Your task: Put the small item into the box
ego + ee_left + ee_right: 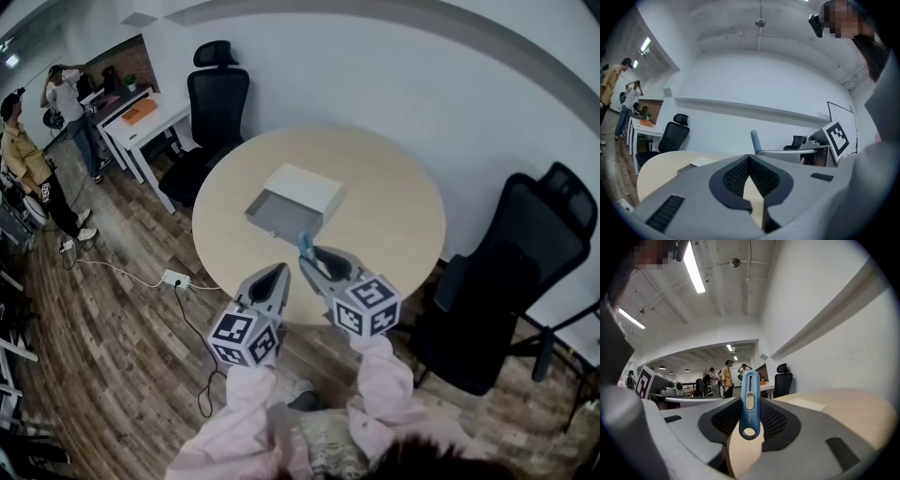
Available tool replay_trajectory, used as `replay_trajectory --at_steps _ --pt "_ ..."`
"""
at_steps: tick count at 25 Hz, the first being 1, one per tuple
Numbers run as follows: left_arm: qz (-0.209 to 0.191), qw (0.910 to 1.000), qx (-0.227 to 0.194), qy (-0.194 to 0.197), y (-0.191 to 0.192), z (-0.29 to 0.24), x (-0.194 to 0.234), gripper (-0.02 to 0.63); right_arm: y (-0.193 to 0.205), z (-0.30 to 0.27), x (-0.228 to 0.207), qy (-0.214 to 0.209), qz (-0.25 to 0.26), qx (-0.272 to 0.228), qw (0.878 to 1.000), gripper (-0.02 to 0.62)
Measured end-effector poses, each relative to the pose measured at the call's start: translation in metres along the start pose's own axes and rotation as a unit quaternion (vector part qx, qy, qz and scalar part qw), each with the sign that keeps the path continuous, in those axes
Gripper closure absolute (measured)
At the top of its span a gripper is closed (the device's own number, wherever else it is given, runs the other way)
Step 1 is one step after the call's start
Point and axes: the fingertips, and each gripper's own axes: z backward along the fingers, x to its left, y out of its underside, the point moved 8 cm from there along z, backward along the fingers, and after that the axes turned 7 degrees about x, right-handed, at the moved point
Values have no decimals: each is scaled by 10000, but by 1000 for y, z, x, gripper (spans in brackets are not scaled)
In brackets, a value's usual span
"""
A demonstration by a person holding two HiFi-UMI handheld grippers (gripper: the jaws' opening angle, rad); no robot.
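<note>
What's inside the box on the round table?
The box has a grey open tray, and it looks empty. A white cover sits over the back part, so anything under there can't be seen.

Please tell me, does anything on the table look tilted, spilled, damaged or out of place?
Nothing stands out. The box lies flat on the table, its tray slid open, nothing spilled. The right gripper holds a blue cutter upright.
</note>
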Motion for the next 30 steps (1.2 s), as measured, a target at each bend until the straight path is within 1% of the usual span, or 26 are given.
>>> replay_trajectory --at_steps 9,15,20,30 --pt "7 9998 22 177 -10 -18 20 597 -9 -18 -10 147 15 70 9999 468" --pt "34 9996 58 262 -12 -23 37 597 -10 -31 -9 239 17 130 9996 466" --pt "63 9996 44 281 -9 -26 41 597 -3 -32 -11 313 46 173 9993 466" --pt "138 9995 166 214 0 -34 50 597 5 -44 -20 232 -19 260 9994 468"
